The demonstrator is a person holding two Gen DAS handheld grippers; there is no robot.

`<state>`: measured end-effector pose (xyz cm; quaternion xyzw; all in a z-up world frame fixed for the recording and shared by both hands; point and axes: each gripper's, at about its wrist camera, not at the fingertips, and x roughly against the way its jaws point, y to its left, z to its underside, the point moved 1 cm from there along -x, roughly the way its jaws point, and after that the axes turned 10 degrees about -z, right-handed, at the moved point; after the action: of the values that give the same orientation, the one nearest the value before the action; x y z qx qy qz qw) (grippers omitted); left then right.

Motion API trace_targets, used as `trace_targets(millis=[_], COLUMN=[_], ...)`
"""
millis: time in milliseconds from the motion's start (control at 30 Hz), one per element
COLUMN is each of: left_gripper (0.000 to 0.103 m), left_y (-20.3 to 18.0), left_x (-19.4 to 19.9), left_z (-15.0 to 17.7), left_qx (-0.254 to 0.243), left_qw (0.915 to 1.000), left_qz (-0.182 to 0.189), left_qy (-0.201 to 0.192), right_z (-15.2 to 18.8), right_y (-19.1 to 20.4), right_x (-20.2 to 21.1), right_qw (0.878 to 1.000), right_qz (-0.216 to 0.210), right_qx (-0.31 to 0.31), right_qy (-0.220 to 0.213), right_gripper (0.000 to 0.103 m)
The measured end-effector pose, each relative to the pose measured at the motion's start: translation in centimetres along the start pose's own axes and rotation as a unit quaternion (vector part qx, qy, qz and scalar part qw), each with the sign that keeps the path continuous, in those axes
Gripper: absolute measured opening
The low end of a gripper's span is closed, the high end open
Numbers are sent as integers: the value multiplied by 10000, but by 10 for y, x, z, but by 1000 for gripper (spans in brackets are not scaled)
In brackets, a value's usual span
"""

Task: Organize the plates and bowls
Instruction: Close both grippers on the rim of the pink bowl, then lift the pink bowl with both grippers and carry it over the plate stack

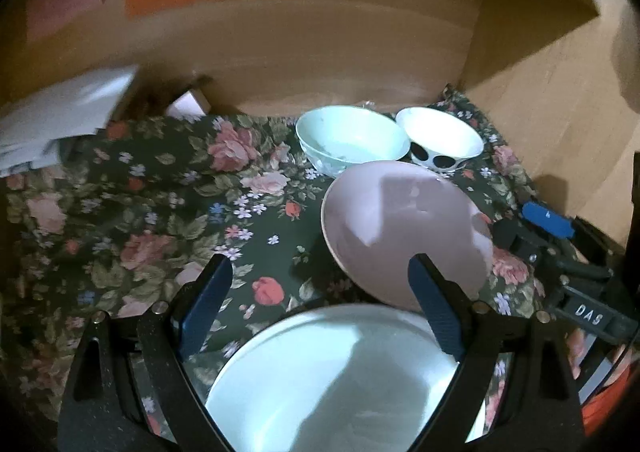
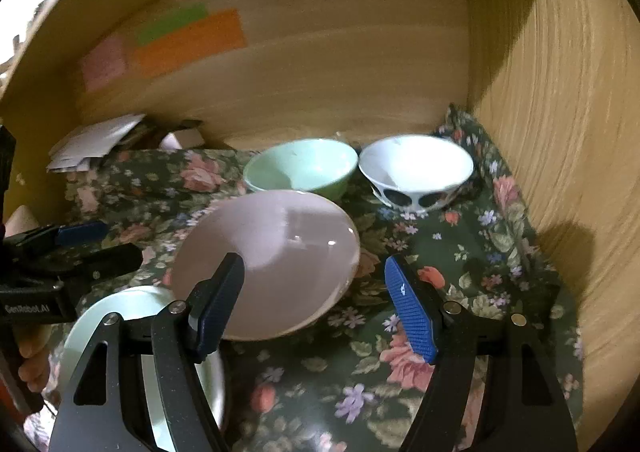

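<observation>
With both grippers spread wide and holding nothing, the step in hand looks like stacking the two plates on the floral-print cloth surface (image 2: 460, 252). The left gripper (image 1: 320, 308) hangs over the pale mint round plate (image 1: 320, 380), its fingers apart with the plate's far rim between them. The right gripper (image 2: 316, 304) is just as wide open, and its left finger overlaps the near rim of the pale pink round plate (image 2: 272, 248) in the right wrist view; whether it touches, I cannot tell.

The pink plate looks tilted, its edge at seven o'clock apparently resting on the mint plate's rim. At twelve o'clock from it sits the mint-green ceramic bowl (image 2: 304, 167), and at one o'clock the white bowl with black oval spots (image 2: 416, 171); the two bowls stand rim to rim against the wooden back wall (image 2: 320, 71).

To do this well, I judge the right gripper should take the pink plate's rim with one finger above and one below, square to the edge, not skewed. Glazed rims are slick, so a deep bite matters. The lift should stay low and level, clear of the green bowl just behind. The left gripper could steady the mint plate so it does not skate on the cloth. Folds in the fabric may tip whatever lands on them.
</observation>
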<state>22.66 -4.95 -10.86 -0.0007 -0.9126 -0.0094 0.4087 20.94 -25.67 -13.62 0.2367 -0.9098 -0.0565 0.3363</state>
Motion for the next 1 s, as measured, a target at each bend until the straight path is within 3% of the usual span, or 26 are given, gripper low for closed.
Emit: trace_targets(millis=[100,167,233,433,700,1000], left_gripper=[89,84,71,47,20,19], left_y=[-3,-6,-9,-20,-28,-32], left_x=[-21,-33,-44,-65,-79,-76], left_z=[-7,-9,-11,-12,-8,-9], left_qx=[60,61,12,-113,-266,-252], left_qw=[9997,9993,9987,9968,9940,9941], left_qz=[2,22,16,140,376,348], left_qy=[228,363,503,782,990,992], right_z=[0,0,1,5,9,8], right_y=[-11,-15,-17,-25,-28,-29], right_x=[-14,-22,-28,-45,-56,-52], right_qw=[9997,9993,9988,9962,9933,9937], right_qz=[-42,-109,-191,-407,-639,-557], right_qx=[-120,-164,-196,-286,-439,-530], right_qy=[187,305,413,711,852,818], right_gripper=[69,58,49,31,27,25])
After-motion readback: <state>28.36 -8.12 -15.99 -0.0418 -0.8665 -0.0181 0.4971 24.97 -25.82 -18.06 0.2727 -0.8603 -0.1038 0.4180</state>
